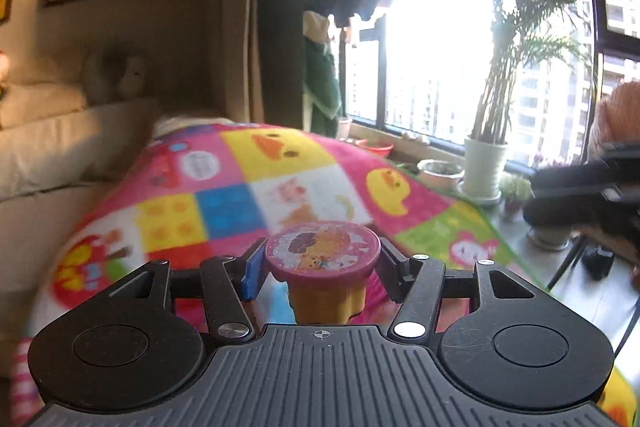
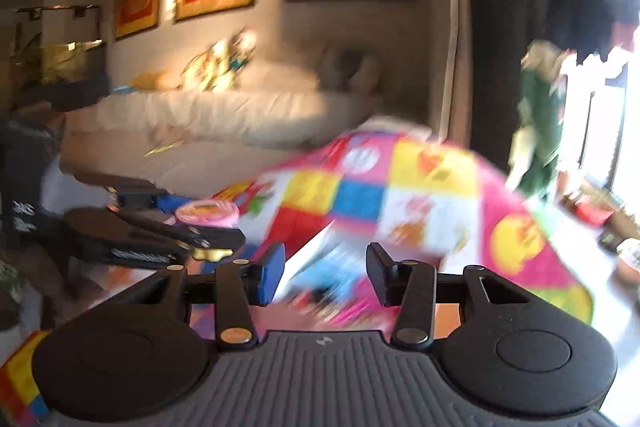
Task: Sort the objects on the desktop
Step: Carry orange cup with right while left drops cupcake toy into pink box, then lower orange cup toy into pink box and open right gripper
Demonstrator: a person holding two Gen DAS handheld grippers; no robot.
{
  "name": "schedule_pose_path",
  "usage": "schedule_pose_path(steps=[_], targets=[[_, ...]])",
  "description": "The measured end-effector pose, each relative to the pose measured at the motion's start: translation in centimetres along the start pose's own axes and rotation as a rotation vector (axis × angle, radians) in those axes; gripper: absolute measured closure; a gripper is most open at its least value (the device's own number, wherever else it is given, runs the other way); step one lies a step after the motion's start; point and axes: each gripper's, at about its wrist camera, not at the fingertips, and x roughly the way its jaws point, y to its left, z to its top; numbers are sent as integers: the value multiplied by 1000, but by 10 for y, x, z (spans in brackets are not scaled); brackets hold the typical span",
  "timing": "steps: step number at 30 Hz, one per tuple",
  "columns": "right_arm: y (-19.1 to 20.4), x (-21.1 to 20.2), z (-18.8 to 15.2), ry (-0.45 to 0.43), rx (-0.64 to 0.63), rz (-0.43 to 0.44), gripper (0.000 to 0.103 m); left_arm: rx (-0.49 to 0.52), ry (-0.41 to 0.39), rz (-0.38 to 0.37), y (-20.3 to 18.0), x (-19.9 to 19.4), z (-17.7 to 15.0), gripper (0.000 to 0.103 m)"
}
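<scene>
the left gripper (image 1: pixel 322 267) squeezes the little pink-lidded tub (image 1: pixel 323 259) under its lid, light and hard; the right gripper (image 2: pixel 326 277) hangs apart, holding nothing.

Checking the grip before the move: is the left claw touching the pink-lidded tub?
Touching. In the left wrist view both fingers of the left claw press the tub under its lid.

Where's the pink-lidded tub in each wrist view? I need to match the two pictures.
Left wrist: the pink-lidded tub sits low centre, clamped in the left gripper.
Right wrist: tub at left, mid-height, in that same gripper, seen side-on and blurred.
Shared landmark: the patchwork cartoon cloth.
</scene>
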Motion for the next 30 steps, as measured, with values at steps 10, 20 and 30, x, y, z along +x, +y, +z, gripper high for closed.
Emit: schedule_pose_path(steps=[10,20,30], targets=[[-42,17,-37,95,95,-56,52,-101,160,48,24,21,-58,15],[-120,18,-183,286,511,-199,24,-218,239,40,43,-30,-122,7],[-64,-11,-179,247,399,-85,22,-226,332,-8,22,-33,-135,5]])
